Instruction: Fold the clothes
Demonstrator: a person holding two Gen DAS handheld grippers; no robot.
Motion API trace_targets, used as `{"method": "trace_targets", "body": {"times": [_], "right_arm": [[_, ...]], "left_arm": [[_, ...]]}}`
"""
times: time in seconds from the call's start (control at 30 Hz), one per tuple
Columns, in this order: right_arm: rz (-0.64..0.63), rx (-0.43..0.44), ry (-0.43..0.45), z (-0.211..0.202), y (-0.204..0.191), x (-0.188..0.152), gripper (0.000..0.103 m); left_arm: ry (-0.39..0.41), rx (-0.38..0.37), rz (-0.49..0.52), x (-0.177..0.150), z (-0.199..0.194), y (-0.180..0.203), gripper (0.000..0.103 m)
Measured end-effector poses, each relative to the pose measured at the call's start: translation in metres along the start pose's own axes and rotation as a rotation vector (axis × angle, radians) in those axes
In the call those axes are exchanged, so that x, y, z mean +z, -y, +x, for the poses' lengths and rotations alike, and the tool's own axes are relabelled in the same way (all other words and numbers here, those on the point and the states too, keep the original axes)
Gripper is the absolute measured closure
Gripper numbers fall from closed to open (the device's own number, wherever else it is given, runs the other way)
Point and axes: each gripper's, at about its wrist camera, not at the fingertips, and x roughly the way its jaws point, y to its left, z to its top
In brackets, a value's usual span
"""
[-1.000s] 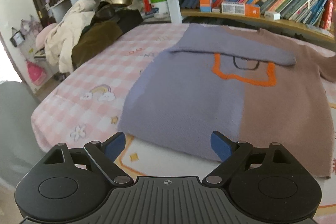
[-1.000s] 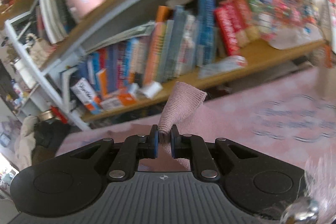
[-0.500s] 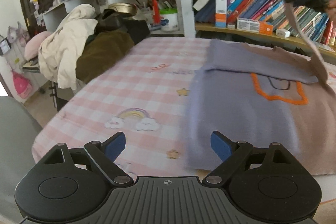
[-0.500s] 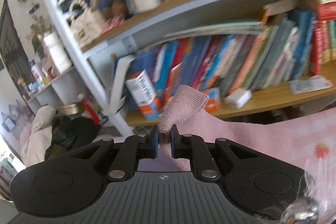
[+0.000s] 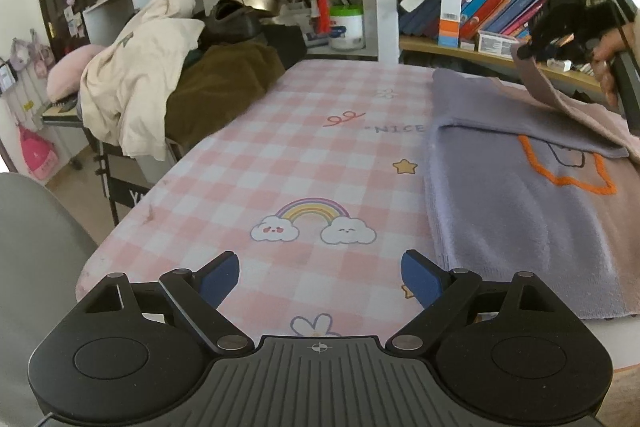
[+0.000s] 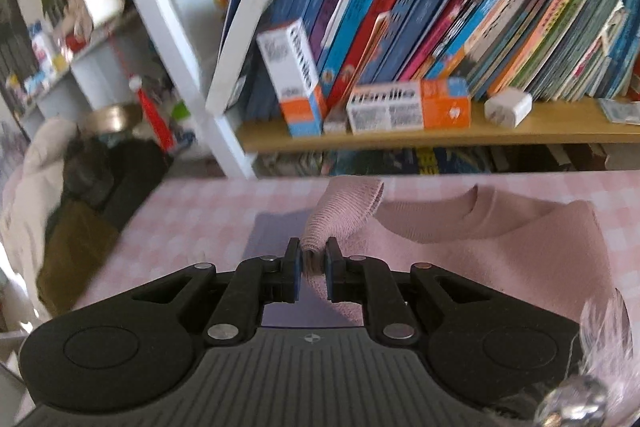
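A lilac and dusty-pink sweater [image 5: 532,211] with an orange outline lies flat on the pink checked table [image 5: 304,155], its lilac sleeve folded across the chest. My left gripper [image 5: 320,273] is open and empty, low over the table's near edge, left of the sweater. My right gripper [image 6: 311,263] is shut on the pink sleeve cuff [image 6: 344,211] and holds it lifted over the sweater body [image 6: 520,247]. In the left wrist view the right gripper [image 5: 532,51] shows at the far right with the pink sleeve [image 5: 560,99] hanging from it.
A pile of cream and brown clothes [image 5: 160,83] sits at the table's far left. Bookshelves with books [image 6: 440,39] and boxes stand behind the table. A grey chair back [image 5: 32,247] is at the near left.
My left gripper has swung left, away from the sweater's hem. My right gripper has carried the pink sleeve cuff inward and lower over the sweater.
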Motion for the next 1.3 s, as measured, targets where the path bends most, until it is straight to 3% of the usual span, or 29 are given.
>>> {"method": "trace_targets", "body": {"times": [0.03, 0.1, 0.27, 0.43, 0.6, 0.8, 0.93, 1.17, 1.3], "right_arm": [[-0.006, -0.004, -0.008, 0.002, -0.002, -0.002, 0.07], [-0.013, -0.004, -0.01, 0.002, -0.005, -0.006, 0.054], [-0.001, 0.026, 0.01, -0.017, -0.002, -0.008, 0.051], [0.009, -0.007, 0.001, -0.048, 0.021, -0.025, 0.049], [0.007, -0.094, -0.019, -0.098, 0.056, -0.067, 0.049], [-0.007, -0.26, -0.051, -0.167, 0.09, -0.124, 0.049], [0.08, -0.307, -0.096, -0.196, 0.109, -0.161, 0.049], [0.18, -0.32, -0.121, -0.22, 0.116, -0.197, 0.049], [0.229, -0.332, -0.115, -0.229, 0.124, -0.204, 0.056]], "left_arm": [[0.0, -0.005, 0.0, 0.0, 0.001, -0.001, 0.012], [0.005, -0.016, 0.009, 0.003, 0.003, 0.0, 0.012], [0.021, -0.045, 0.022, 0.01, 0.008, 0.003, 0.012], [0.033, -0.098, 0.005, 0.017, 0.016, 0.004, 0.012], [0.037, -0.155, -0.01, 0.025, 0.026, 0.006, 0.013], [0.019, -0.226, 0.029, 0.031, 0.037, 0.016, 0.014], [-0.002, -0.268, 0.069, 0.031, 0.04, 0.028, 0.017], [-0.078, -0.305, 0.066, 0.023, 0.045, 0.03, 0.041], [-0.113, -0.323, 0.032, 0.021, 0.049, 0.025, 0.057]]}}
